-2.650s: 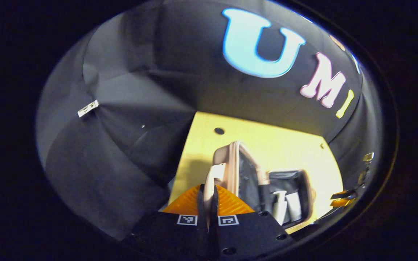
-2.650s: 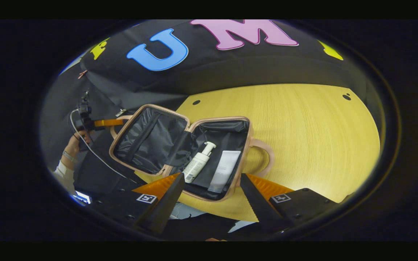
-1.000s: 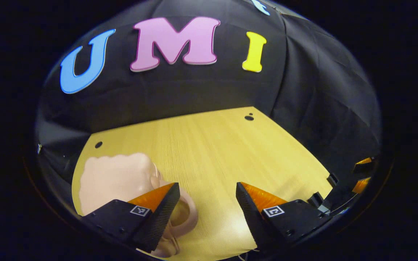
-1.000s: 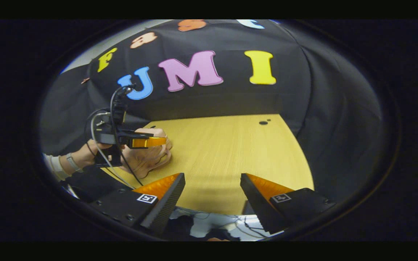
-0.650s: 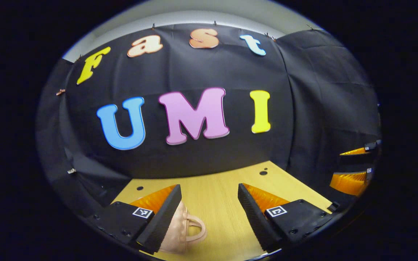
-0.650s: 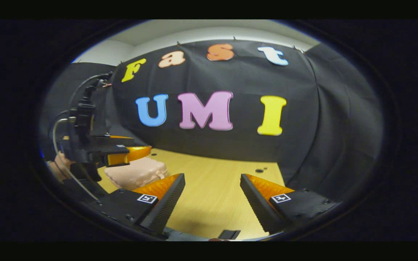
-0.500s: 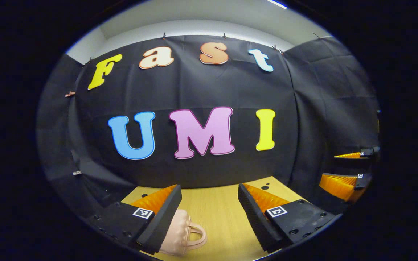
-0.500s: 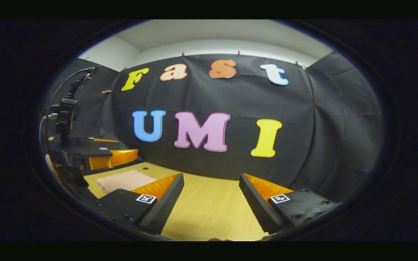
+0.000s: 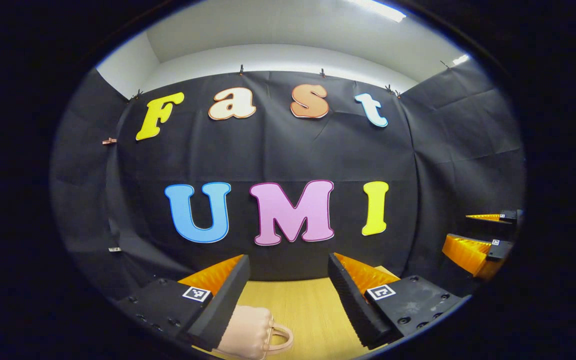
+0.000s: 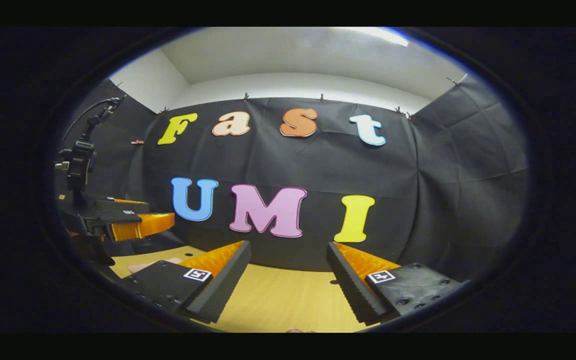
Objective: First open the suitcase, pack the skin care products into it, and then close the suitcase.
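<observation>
Suitcase (image 9: 248,334), pink, is seen lying shut on the table (image 9: 308,310), just beside the left gripper (image 9: 288,295). Jaws of that and the right gripper (image 10: 288,282) are held apart, empty. Task is judged complete; only withdrawal is called for.

Wood table (image 9: 308,310), black cloth booth wall (image 9: 278,150) w/ clips, white ceiling (image 10: 288,55) above

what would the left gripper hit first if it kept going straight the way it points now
Probably the booth's black cloth wall. The left gripper is open and aims above the table; the closed suitcase sits lower left, off that line.
</observation>
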A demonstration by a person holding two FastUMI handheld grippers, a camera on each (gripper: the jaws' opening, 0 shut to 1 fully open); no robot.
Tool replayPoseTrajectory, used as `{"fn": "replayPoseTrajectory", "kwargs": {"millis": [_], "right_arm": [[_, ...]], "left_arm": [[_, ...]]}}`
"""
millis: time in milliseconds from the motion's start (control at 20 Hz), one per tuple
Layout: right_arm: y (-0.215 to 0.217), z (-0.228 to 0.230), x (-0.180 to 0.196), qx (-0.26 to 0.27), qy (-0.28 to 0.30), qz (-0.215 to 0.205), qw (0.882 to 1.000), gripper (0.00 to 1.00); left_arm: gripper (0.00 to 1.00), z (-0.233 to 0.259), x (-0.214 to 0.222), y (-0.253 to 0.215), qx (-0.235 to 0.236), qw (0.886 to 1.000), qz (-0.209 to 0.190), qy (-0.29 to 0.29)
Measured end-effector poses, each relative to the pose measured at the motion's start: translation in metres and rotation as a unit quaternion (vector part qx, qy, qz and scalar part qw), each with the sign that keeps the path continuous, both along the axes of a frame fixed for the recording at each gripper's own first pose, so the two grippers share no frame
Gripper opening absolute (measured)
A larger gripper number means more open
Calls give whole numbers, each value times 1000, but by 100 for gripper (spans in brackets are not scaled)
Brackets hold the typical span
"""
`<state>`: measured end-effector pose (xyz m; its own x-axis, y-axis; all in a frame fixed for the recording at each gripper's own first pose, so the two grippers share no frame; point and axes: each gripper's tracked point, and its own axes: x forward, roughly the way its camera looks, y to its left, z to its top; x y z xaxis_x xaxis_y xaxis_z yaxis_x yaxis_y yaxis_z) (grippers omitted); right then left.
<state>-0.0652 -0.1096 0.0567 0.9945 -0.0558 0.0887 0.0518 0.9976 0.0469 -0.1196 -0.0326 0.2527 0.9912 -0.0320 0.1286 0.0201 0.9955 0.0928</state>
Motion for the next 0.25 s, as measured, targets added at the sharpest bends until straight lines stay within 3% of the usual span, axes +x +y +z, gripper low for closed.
{"fn": "replayPoseTrajectory", "kwargs": {"millis": [250], "right_arm": [[15,6,2,3,-1,-8,1000,97]], "left_arm": [[98,4,1,3,-19,1000,-7,0]]}}
